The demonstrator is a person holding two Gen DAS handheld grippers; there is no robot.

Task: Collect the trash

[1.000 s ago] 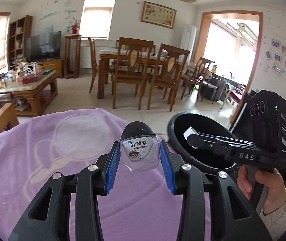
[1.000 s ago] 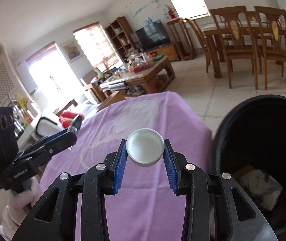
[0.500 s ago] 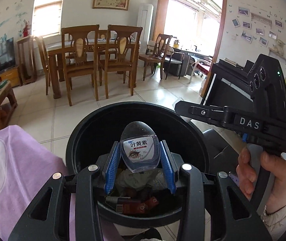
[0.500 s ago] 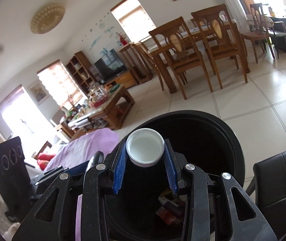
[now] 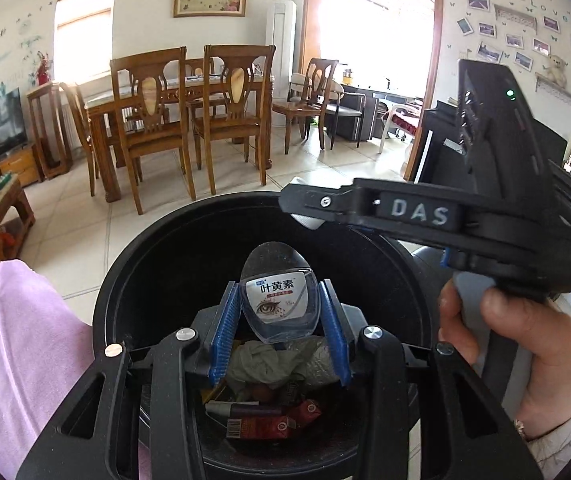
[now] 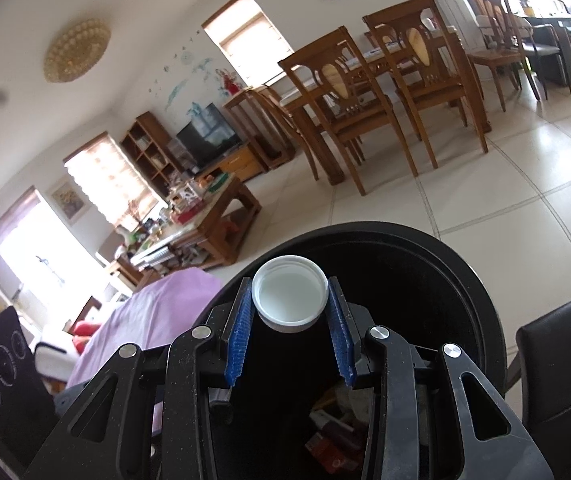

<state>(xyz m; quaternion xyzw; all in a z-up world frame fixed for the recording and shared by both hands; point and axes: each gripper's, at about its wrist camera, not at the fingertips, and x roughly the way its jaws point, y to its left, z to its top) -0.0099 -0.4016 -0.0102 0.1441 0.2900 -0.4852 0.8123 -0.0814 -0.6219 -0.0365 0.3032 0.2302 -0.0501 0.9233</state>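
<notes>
On the tiled floor beside a purple-covered table (image 5: 13,344), a round black bin (image 5: 133,280) is filled with wrappers (image 5: 269,420) and crumpled paper. Above it, a clear eye-drop blister pack (image 5: 279,300) is clamped by the left gripper (image 5: 280,332), and a white plastic bottle cap (image 6: 290,298) by the right gripper (image 6: 289,332).

Left wrist view: close above bin (image 5: 113,300), angled down into it, dining table (image 5: 173,92) beyond. Right wrist view: close over same bin (image 6: 481,304), tilted, sharing dining table (image 6: 369,60), purple cloth (image 6: 157,308)

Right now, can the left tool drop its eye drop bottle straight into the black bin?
Probably yes. The left tool holds the eye drop bottle over the open black bin; only trash lies below.
</notes>
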